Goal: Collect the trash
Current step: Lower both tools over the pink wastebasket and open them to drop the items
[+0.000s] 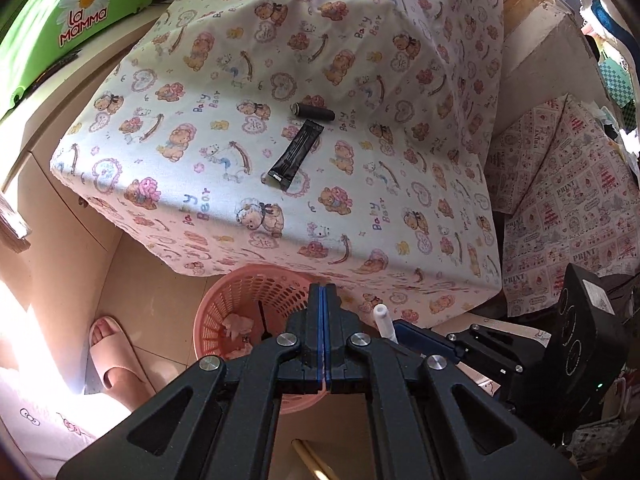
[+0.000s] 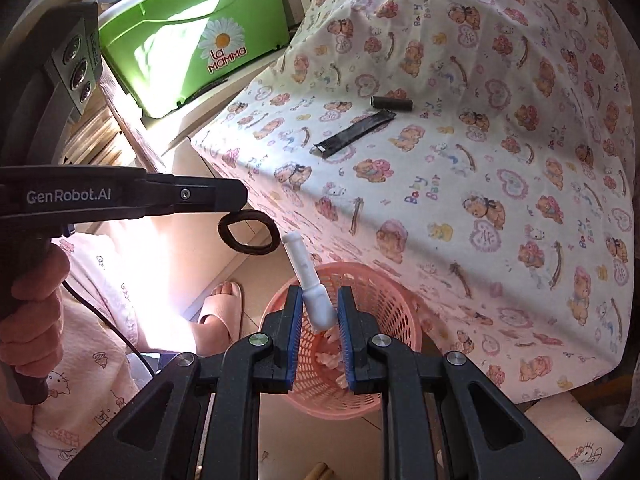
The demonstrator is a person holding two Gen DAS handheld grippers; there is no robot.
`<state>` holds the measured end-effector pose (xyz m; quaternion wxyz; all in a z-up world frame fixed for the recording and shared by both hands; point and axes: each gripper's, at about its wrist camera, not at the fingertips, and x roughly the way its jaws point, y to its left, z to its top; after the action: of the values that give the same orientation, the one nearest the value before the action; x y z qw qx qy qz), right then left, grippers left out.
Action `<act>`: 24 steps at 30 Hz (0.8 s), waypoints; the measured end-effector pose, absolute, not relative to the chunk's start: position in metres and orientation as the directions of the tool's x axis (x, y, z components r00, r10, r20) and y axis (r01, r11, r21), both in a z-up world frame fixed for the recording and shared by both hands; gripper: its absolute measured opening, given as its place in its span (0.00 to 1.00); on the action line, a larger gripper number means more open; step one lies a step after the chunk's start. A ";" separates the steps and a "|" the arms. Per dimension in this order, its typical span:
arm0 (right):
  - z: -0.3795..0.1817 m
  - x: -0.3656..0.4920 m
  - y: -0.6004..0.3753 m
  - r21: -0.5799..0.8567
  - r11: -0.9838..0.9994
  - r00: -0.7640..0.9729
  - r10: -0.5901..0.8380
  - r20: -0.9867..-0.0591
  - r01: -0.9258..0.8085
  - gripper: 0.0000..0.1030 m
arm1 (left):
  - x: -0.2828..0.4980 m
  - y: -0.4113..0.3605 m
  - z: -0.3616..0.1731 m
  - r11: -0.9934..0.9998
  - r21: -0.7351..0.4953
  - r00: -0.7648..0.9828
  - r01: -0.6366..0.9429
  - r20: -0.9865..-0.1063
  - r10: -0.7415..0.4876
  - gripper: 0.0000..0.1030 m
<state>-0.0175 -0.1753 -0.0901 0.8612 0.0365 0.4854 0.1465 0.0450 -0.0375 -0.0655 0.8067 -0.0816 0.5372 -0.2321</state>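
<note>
A pink mesh basket (image 1: 224, 308) (image 2: 384, 292) stands on the floor below the table's front edge, with crumpled paper inside. My left gripper (image 1: 324, 292) is shut on a dark hair tie (image 2: 248, 232), held above and left of the basket. My right gripper (image 2: 319, 304) holds a white plastic tube (image 2: 310, 280) (image 1: 384, 322) over the basket; its pads sit close on both sides of the tube. On the bear-print tablecloth (image 1: 360, 80) (image 2: 500, 160) lie a black sachet wrapper (image 1: 295, 154) (image 2: 352, 134) and a dark cylinder (image 1: 314, 112) (image 2: 391, 103).
A green "la Mamma" box (image 1: 60, 20) (image 2: 192, 40) stands on a shelf left of the table. The person's foot in a pink slipper (image 1: 116, 356) (image 2: 218, 312) is on the tiled floor left of the basket. A patterned cushion (image 1: 568, 200) lies right of the table.
</note>
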 end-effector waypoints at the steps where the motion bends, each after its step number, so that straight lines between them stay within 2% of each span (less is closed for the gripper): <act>1: -0.098 -0.015 -0.174 0.208 0.955 0.463 0.284 -0.839 -0.209 0.18 | 0.046 -0.037 -0.073 0.880 -0.387 0.291 0.274 -0.839 -0.460 0.00; 7: -0.137 -0.003 -0.161 0.157 0.966 0.385 0.227 -0.895 -0.204 0.18 | 0.059 -0.025 -0.113 0.886 -0.432 0.171 0.169 -0.873 -0.458 0.00; 14: -0.171 0.000 -0.152 0.135 0.971 0.310 0.194 -0.931 -0.199 0.18 | 0.062 -0.028 -0.165 0.904 -0.417 0.072 0.098 -0.903 -0.424 0.00; 18: -0.198 -0.001 -0.145 0.083 0.974 0.266 0.138 -0.954 -0.209 0.18 | 0.063 -0.034 -0.201 0.944 -0.323 0.032 0.070 -0.945 -0.326 0.00; 24: -0.227 -0.006 -0.143 -0.001 0.970 0.219 0.054 -0.974 -0.243 0.18 | 0.064 -0.035 -0.230 0.965 -0.255 0.005 0.062 -0.967 -0.255 0.00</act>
<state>-0.0060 -0.1427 -0.2271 0.7769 -0.0766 0.6175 0.0958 0.0638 -0.0348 -0.2297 0.7053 -0.0692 0.6964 -0.1126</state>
